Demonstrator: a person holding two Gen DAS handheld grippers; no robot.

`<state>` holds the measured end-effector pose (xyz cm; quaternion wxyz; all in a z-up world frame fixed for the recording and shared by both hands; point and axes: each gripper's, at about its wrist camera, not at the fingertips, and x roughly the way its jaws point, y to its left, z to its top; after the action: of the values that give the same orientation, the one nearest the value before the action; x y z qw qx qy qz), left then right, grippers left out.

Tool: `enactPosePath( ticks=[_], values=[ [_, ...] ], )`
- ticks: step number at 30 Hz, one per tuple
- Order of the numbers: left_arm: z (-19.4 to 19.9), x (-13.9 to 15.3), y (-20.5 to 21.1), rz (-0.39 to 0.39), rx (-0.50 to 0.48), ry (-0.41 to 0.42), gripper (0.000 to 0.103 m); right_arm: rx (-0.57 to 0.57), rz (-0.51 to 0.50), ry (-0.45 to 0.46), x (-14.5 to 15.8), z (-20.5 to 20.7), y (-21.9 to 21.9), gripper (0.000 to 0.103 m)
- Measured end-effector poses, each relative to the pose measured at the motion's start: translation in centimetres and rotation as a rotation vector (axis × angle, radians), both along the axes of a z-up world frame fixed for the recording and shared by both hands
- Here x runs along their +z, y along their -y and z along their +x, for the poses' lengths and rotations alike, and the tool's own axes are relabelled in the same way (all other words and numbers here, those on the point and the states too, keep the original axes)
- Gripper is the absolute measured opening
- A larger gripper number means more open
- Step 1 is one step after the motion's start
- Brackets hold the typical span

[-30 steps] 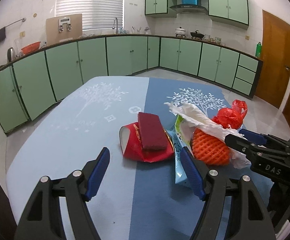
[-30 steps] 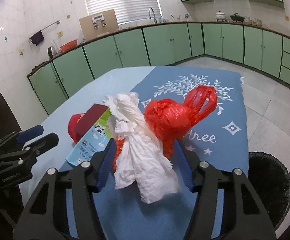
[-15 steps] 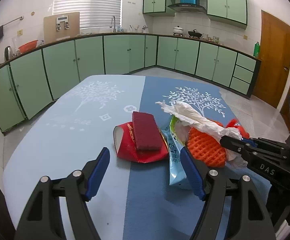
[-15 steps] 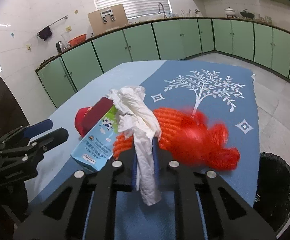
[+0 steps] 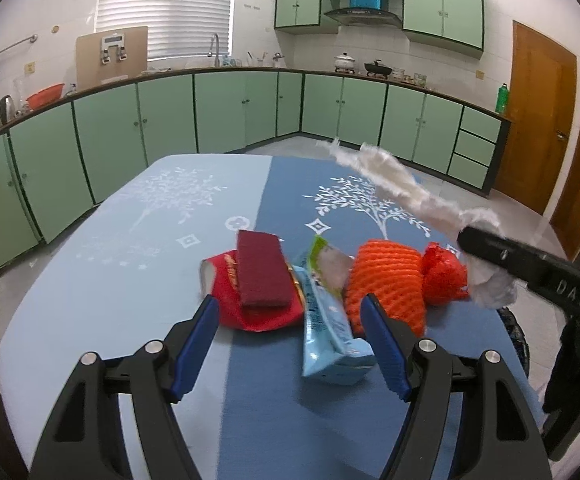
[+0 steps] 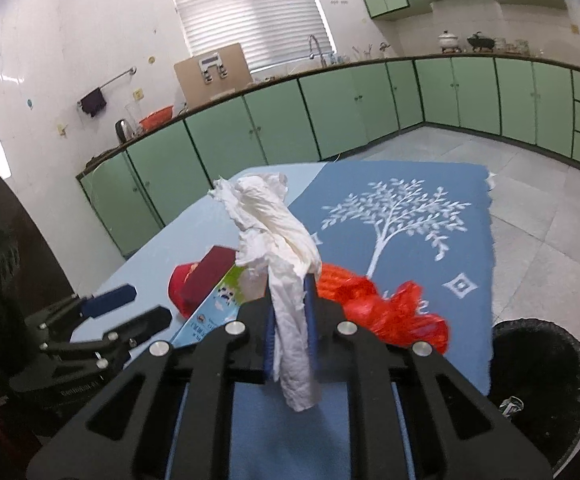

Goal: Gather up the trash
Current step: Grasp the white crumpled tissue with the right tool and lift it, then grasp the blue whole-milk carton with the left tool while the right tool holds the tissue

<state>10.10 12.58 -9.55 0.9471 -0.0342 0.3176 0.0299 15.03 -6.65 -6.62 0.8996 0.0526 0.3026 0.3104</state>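
Note:
My right gripper [image 6: 290,280] is shut on a crumpled white tissue [image 6: 277,248] and holds it above the table; the left wrist view shows the tissue [image 5: 402,184] sticking up to the left from that gripper [image 5: 466,236]. Below lie an orange foam net [image 5: 386,276], a red plastic bag [image 5: 444,280], a blue carton [image 5: 326,336] and a dark red box [image 5: 263,272] on a red packet [image 5: 225,300]. My left gripper [image 5: 287,308] hangs open just short of the packet and carton, touching nothing.
A black lined trash bin [image 6: 542,376] stands on the floor by the table's right edge. The blue tablecloth [image 5: 129,260] is bare on its left half. Green cabinets line the walls, and a wooden door [image 5: 542,120] is at the right.
The right gripper's jaws closed on the white tissue and lifted it off the pile. The red bag slid down beside the orange net. The left gripper stayed open and nearly still.

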Motion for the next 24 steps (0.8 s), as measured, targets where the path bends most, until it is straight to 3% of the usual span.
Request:
enactPosePath(
  ticks=[9, 24],
  values=[
    [0.9, -1.8, 2.0, 0.006, -0.022, -0.044, 0.074, -0.073, -0.034, -0.037, -2.0, -0.2, 2.5, 0.012],
    [3.0, -4.7, 3.3, 0.059, 0.026, -0.149, 0.074, -0.062, -0.034, -0.064, -3.6, 0.3, 2.5, 0.012]
  ],
)
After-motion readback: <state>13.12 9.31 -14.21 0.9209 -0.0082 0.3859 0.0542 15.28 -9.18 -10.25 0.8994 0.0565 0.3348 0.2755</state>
